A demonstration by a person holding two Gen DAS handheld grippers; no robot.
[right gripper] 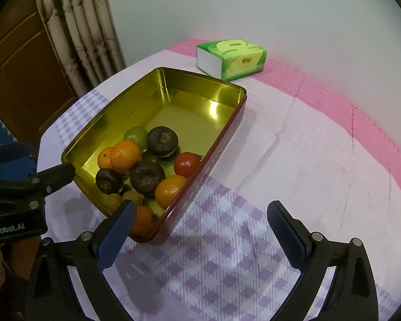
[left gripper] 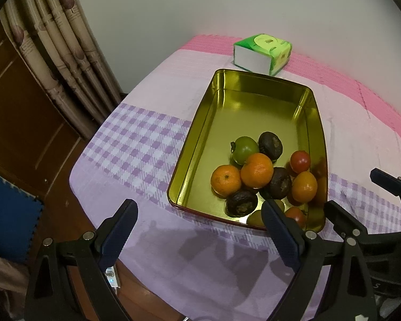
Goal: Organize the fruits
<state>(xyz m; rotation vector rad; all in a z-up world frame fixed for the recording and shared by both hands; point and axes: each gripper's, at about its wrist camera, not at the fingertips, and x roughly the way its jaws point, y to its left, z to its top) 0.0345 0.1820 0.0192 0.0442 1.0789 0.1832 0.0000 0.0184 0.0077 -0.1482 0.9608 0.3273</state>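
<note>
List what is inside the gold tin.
The gold tin holds oranges, dark brown fruits, a green fruit and a red tomato, all at its near end. A hand-held gripper's finger covers the near corner.

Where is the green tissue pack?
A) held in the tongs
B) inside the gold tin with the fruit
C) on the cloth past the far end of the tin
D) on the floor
C: the green tissue pack lies on the cloth beyond the far end of the gold tin, apart from it, while the fruit sits at the tin's near end.
</note>
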